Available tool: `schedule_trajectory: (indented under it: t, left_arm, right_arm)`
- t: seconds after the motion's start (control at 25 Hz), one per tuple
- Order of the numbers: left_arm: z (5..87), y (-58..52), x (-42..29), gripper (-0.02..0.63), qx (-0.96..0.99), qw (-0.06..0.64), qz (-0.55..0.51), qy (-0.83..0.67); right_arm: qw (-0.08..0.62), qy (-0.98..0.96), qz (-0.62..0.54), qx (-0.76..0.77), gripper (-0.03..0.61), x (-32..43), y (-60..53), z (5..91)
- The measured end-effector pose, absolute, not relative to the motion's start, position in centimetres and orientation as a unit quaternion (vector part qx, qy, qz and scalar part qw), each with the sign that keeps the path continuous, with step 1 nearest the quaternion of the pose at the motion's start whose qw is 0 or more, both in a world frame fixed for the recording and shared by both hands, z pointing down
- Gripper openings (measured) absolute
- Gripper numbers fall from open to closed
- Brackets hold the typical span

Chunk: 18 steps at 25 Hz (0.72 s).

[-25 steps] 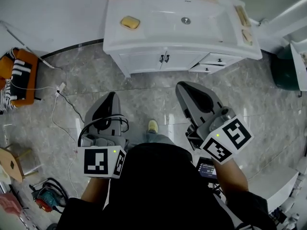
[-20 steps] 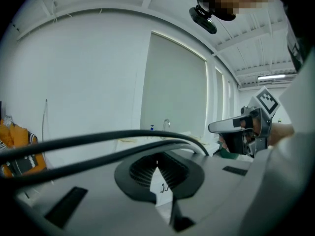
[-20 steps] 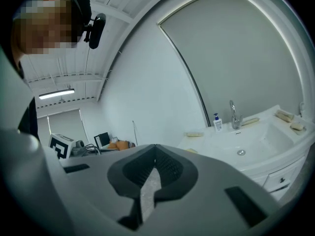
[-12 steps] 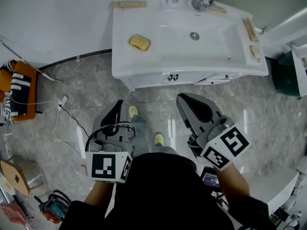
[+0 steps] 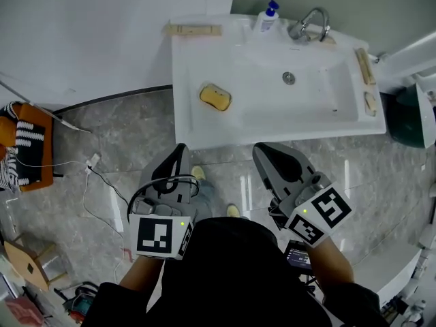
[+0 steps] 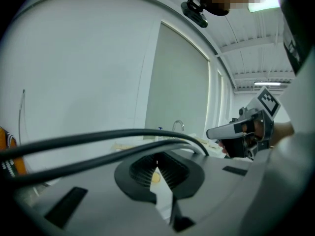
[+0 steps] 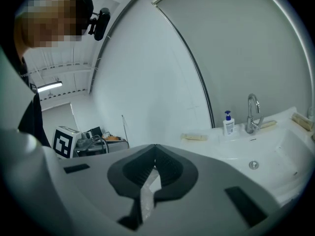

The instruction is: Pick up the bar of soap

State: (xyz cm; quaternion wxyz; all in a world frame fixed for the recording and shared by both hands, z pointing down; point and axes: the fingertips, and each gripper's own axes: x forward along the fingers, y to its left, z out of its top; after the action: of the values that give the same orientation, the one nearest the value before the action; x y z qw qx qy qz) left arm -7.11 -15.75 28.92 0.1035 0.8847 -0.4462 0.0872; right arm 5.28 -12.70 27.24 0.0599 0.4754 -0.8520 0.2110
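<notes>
The bar of soap [image 5: 215, 97], a rounded yellow-orange rectangular cake with a paler, slightly dished top, is lying flat on the left shelf of the white ceramic washbasin top [image 5: 204, 131], left of the bowl and well apart from both grippers. The left gripper [image 5: 181, 147], a grey two-jaw tool, is pointing towards the front rim below the soap with its jaws clenched tip to tip on nothing, and the right gripper [image 5: 259, 148] is hanging beside it, likewise clenched and empty. In the left gripper view the soap [image 6: 155, 177] is showing only as a small yellowish patch in the wedge behind the meeting tips of the left gripper [image 6: 156, 156], and black cables [image 6: 98, 144] are crossing much of that picture. In the right gripper view the right gripper [image 7: 155, 156] is covering the basin's left shelf. The person's dark clothing [image 5: 231, 271] is blocking the floor at the bottom of the head view. Counting: one soap, one white pump bottle with a blue cap [image 5: 267, 19], one chrome tap [image 5: 310, 22], one round drain [image 5: 289, 78], at least three pale wooden strips [image 5: 193, 29], and two grippers
</notes>
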Motion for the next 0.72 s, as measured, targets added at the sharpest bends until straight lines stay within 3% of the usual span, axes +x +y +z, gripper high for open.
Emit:
schedule_trajectory:
  t: [0.72]
  left_arm:
    - [29.9, -25.3, -10.6, 0.006, 0.899, 0.114, 0.078, -0.415]
  right_arm:
    - [0.118, -0.837, 0.181, 0.502, 0.003, 2.1, -21.8, 28.3]
